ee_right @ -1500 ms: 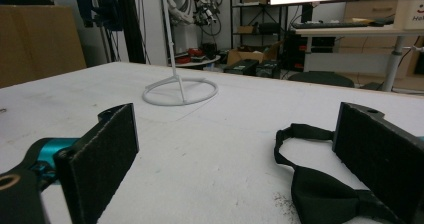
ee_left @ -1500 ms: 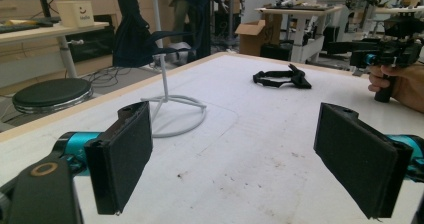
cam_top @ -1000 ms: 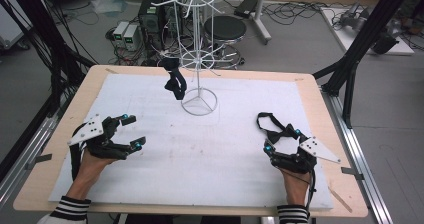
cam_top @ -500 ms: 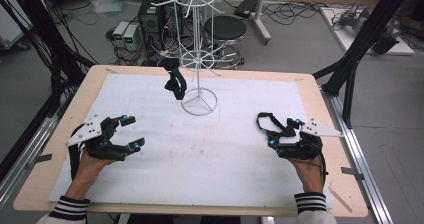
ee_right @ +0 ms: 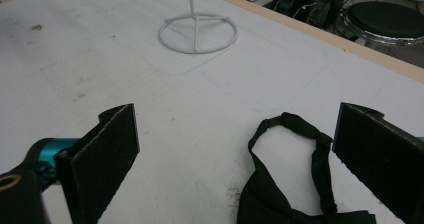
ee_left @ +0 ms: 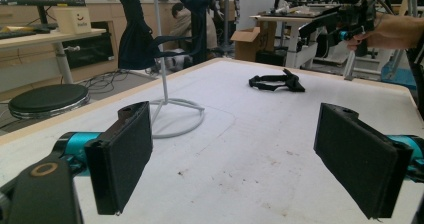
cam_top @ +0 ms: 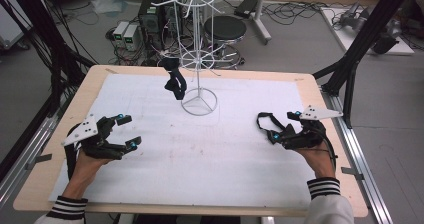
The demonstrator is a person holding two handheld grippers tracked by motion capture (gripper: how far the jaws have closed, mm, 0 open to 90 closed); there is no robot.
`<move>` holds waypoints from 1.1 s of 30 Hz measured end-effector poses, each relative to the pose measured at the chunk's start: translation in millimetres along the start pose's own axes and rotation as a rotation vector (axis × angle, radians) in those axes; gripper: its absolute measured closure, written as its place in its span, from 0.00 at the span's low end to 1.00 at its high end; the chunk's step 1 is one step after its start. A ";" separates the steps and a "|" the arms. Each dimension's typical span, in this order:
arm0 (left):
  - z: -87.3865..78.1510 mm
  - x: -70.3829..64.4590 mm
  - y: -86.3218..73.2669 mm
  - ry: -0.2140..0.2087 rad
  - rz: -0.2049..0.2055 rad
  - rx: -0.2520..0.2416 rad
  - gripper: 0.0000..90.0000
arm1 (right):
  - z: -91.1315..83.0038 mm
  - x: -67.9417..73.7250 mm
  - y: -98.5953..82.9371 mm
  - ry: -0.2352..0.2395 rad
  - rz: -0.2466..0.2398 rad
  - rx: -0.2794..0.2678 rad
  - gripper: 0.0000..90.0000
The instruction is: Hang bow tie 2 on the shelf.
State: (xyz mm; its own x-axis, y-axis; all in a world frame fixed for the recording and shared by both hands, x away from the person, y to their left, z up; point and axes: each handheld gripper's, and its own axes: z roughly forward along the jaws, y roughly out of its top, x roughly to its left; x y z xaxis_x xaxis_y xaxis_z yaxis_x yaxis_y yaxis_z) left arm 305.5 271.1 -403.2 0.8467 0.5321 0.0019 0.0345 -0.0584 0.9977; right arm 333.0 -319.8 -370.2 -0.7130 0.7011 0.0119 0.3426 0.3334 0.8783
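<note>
Forward and slightly inward, the right gripper [cam_top: 282,125] has advanced since a second ago, and it now hovers over the black fabric strap loop [ee_right: 292,176] lying on the white table mat [cam_top: 225,154]. Its jaws stand wide apart, the loop lying between them, with no contact visible. At the left side of the mat, the left gripper [cam_top: 127,130] has kept its place, jaws spread wide and holding nothing. Another black strap [cam_top: 174,81] hangs from the white wire rack [cam_top: 198,44], whose ring base rests on the mat.
</note>
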 end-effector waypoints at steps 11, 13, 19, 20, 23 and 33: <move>0.1 1.3 -1.3 0.008 -0.004 0.007 0.18 | 3.7 -17.2 19.0 0.069 -0.085 0.144 0.04; 0.7 1.0 -1.6 0.006 -0.005 0.011 0.18 | 4.7 -20.1 21.2 0.078 -0.097 0.173 0.04; 1.3 -0.1 -1.2 0.002 -0.002 0.010 0.18 | 11.8 -30.9 21.6 0.094 -0.143 0.247 0.04; 1.0 -0.3 -1.1 0.003 -0.005 0.010 0.18 | 11.8 -30.9 21.6 0.094 -0.143 0.247 0.04; 1.5 -0.6 -1.4 0.001 -0.007 0.011 0.18 | 17.0 -34.1 25.9 0.101 -0.174 0.292 0.04; 2.1 -0.8 -1.9 -0.010 -0.012 0.011 0.18 | 31.9 -40.3 24.3 0.164 -0.252 0.391 0.04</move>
State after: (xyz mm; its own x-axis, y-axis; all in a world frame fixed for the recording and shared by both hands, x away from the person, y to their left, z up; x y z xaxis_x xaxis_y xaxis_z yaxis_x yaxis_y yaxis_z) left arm 305.9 269.1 -405.2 0.8514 0.5244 -0.0106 0.0504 -0.0617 0.9968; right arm 389.6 -319.9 -364.6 -0.8794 0.4701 -0.0755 0.3285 0.7139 0.6185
